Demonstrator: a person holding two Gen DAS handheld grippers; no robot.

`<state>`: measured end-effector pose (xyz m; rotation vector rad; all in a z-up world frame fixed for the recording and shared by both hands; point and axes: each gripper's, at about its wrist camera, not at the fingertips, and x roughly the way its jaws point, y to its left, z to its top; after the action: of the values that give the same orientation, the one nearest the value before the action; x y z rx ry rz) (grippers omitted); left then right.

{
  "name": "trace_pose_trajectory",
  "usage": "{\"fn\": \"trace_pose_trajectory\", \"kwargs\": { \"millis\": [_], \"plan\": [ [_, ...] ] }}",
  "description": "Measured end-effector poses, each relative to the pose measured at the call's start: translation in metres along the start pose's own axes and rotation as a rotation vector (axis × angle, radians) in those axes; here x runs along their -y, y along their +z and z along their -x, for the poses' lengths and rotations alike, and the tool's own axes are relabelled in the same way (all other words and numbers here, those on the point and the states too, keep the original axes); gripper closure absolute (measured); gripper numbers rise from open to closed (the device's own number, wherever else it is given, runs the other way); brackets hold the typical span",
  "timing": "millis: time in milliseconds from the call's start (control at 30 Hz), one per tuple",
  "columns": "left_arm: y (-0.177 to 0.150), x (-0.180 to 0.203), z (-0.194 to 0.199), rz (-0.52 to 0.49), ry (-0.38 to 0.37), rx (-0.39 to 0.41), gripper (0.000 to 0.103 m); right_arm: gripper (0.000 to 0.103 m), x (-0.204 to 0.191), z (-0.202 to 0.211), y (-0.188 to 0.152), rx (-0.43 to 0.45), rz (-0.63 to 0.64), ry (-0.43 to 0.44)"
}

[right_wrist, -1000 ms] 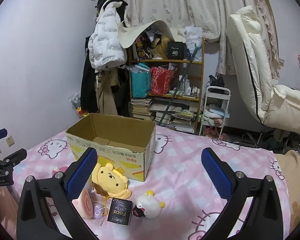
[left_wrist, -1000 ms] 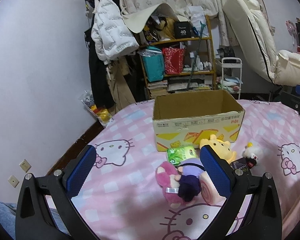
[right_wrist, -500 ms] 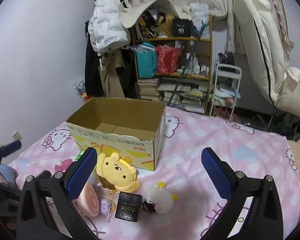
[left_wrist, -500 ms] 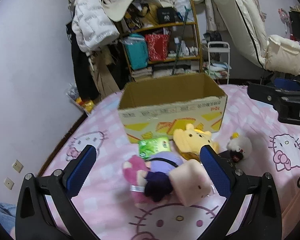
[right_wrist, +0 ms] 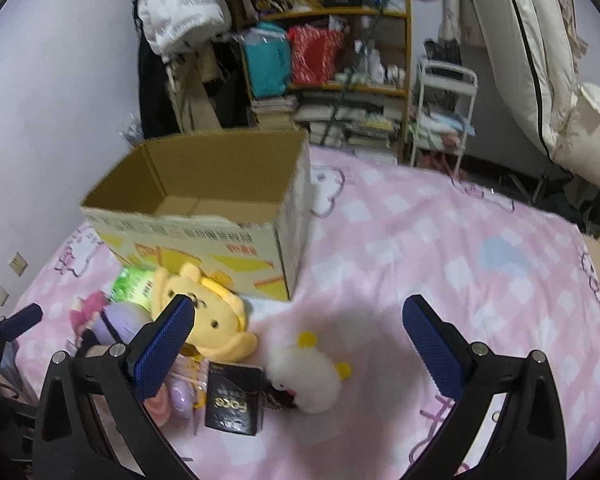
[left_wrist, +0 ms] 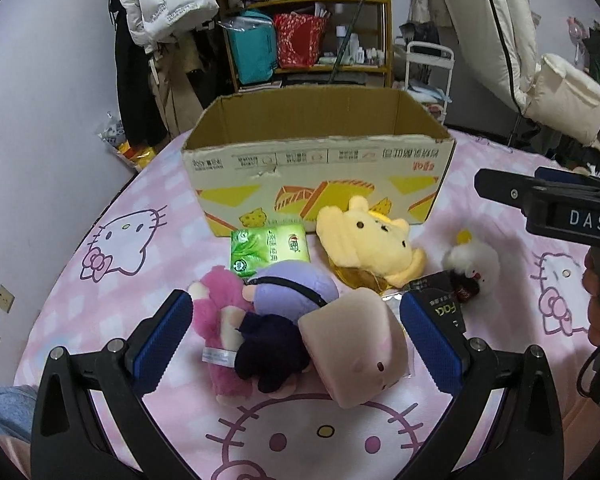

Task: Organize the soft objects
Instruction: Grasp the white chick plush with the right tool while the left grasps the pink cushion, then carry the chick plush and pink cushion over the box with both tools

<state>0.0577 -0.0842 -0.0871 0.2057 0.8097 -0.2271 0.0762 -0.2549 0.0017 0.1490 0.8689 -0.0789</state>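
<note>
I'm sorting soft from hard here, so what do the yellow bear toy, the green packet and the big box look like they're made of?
Yellow bear toy: short matte plush, apparently stuffed.
Green packet: glossy printed plastic film, judging by its sheen; contents unclear.
Cardboard box: corrugated cardboard, brown inside, printed outside, with a ragged top edge.

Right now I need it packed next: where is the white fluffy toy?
In the right wrist view the white fluffy toy lies low centre on the bed, beside the black packet.

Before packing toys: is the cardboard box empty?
Empty as far as visible: cardboard box shows bare floor flaps; near inside corner is hidden.
</note>
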Motion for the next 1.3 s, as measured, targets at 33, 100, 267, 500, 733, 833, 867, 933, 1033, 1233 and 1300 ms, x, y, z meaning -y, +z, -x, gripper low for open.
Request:
{"fn": "trace_pose_trajectory", "kwargs": {
  "millis": [33, 100, 267, 500, 733, 833, 867, 933, 1033, 1233, 1300],
  "plan": [
    [0.0, 0.001, -0.002, -0.001, -0.001, -0.008, 0.001, 0.0, 0.002, -0.004, -0.001, -0.019, -0.01, 0.002],
    [-0.001, 0.005, -0.007, -0.003, -0.011, -0.032, 0.001, 0.0, 0.006, -0.014, -0.004, -0.062, -0.032, 0.01],
    [-0.005, 0.011, -0.021, -0.014, -0.029, -0.098, 0.001, 0.007, 0.011, -0.041, -0.012, -0.174, -0.058, 0.006],
    [-0.013, 0.017, -0.031, -0.03, -0.046, -0.154, 0.002, 0.016, 0.011, -0.071, -0.027, -0.294, -0.075, 0.018],
    [-0.015, 0.017, -0.026, -0.03, -0.062, -0.146, 0.025, 0.034, 0.017, -0.079, -0.036, -0.342, -0.114, 0.034],
    [-0.015, 0.018, -0.024, -0.052, -0.097, -0.145, 0.047, 0.04, 0.017, -0.078, -0.037, -0.343, -0.109, 0.028],
    [-0.015, 0.019, -0.024, -0.048, -0.109, -0.15, 0.047, 0.041, 0.017, -0.078, -0.038, -0.346, -0.107, 0.023],
    [-0.016, 0.021, -0.023, -0.059, -0.105, -0.147, 0.049, 0.044, 0.017, -0.078, -0.039, -0.354, -0.104, 0.022],
    [-0.017, 0.023, -0.023, -0.071, -0.103, -0.146, 0.053, 0.049, 0.017, -0.079, -0.041, -0.364, -0.11, 0.027],
    [-0.017, 0.018, -0.019, -0.052, -0.101, -0.122, 0.066, 0.068, 0.014, -0.081, -0.04, -0.371, -0.104, 0.044],
    [-0.017, 0.017, -0.017, -0.046, -0.101, -0.111, 0.067, 0.069, 0.017, -0.08, -0.04, -0.368, -0.119, 0.054]
  ]
}}
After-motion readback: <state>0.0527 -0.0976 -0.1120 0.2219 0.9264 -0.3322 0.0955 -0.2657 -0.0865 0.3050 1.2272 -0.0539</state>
